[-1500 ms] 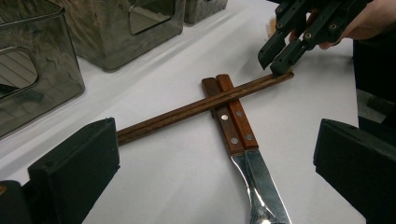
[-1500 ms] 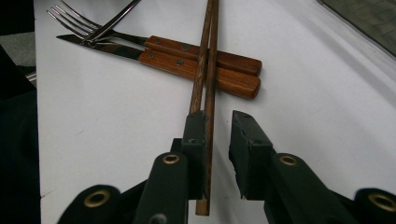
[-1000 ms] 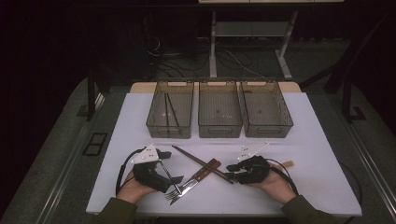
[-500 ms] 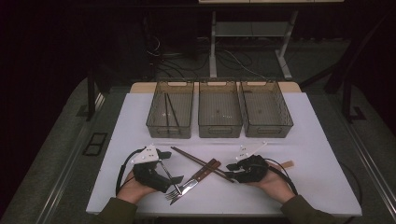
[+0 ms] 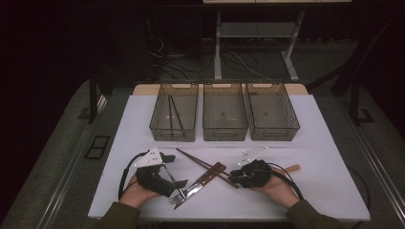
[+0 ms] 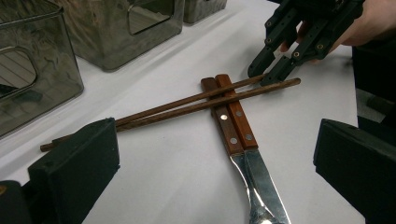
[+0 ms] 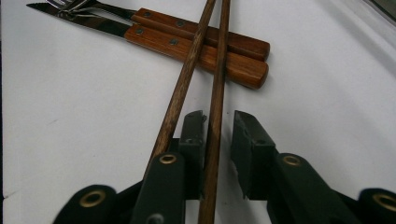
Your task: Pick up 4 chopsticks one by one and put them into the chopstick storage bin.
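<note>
Two brown chopsticks (image 5: 200, 163) lie crossed over the wooden handles of a knife and a fork (image 5: 212, 172) at the front of the white table. My right gripper (image 5: 234, 175) is at their near ends. Its jaws have just been closing with one chopstick (image 7: 215, 116) between them. A gap still shows on that stick's right side. The other chopstick (image 7: 182, 84) runs outside the left jaw. My left gripper (image 5: 177, 183) rests by the fork tines, open wide and holding nothing. From it I see the chopsticks (image 6: 187, 103), the handles (image 6: 231, 116) and the right gripper (image 6: 266, 77).
Three smoky clear bins stand in a row at the back: left (image 5: 174, 131), middle (image 5: 224, 131), right (image 5: 272, 131). The left one holds a pair of dark chopsticks (image 5: 173, 114). A small light wooden piece (image 5: 292, 168) lies right of my right hand.
The right gripper has edged slightly towards the chopstick ends. The left gripper and the cutlery have not moved.
</note>
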Tool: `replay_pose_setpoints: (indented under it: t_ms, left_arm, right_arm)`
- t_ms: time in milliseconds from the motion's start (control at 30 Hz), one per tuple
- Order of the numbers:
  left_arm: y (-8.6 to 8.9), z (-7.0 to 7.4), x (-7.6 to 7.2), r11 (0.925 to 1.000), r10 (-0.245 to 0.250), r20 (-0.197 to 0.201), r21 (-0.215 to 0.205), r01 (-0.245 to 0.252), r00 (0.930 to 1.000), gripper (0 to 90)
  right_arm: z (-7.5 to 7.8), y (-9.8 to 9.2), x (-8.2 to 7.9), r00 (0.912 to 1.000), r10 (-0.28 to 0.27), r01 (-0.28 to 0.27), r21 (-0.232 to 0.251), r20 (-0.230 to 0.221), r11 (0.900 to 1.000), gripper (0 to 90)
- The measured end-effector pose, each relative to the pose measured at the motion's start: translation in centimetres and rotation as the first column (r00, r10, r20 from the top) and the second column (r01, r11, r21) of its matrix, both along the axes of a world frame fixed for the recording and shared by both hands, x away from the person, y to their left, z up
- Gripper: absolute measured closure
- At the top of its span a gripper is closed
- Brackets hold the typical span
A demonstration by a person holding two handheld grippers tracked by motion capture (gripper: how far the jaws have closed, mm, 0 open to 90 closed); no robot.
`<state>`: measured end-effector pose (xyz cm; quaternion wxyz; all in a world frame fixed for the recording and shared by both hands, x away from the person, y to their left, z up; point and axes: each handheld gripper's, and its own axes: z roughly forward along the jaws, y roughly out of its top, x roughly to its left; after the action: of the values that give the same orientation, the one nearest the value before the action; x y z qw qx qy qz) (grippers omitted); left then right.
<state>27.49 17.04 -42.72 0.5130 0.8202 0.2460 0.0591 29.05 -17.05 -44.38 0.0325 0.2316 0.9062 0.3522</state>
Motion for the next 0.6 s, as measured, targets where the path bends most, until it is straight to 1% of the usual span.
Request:
replay_pose_setpoints:
  t_ms: [200,233,267,400,467,533,600]
  left_arm:
    - [0.0,0.0,0.0,1.0,0.0,0.0,-0.001,0.0,1.0,0.0]
    - [0.0,0.0,0.0,1.0,0.0,0.0,-0.001,0.0,1.0,0.0]
    - [0.0,0.0,0.0,1.0,0.0,0.0,-0.001,0.0,1.0,0.0]
    - [0.0,0.0,0.0,1.0,0.0,0.0,0.0,0.0,1.0,0.0]
    - [-0.01,0.0,-0.01,1.0,0.0,0.0,0.0,0.0,1.0,0.0]
    - [-0.01,-0.01,0.0,1.0,0.0,0.0,0.0,0.0,1.0,0.0]
    - [-0.01,-0.01,0.01,1.0,-0.001,-0.001,0.0,0.001,1.0,0.0]
  right_arm:
    - [0.06,-0.03,-0.03,1.0,-0.001,0.001,-0.007,0.007,1.0,83.0]
    - [0.08,-0.04,-0.03,1.0,-0.001,0.001,-0.005,0.004,1.0,83.2]
    - [0.08,-0.1,0.03,0.9999,0.007,-0.007,-0.014,0.015,1.0,83.2]
    - [0.07,-0.12,0.01,0.9999,0.004,-0.004,-0.017,0.013,1.0,83.4]
    - [0.12,-0.25,0.1,0.9996,0.01,-0.009,-0.025,0.025,1.0,83.5]
    - [0.25,-0.22,-0.06,0.9999,-0.001,0.002,-0.01,0.013,1.0,83.5]
    - [0.3,-0.25,-0.1,0.9999,-0.004,0.004,-0.01,0.014,1.0,83.5]
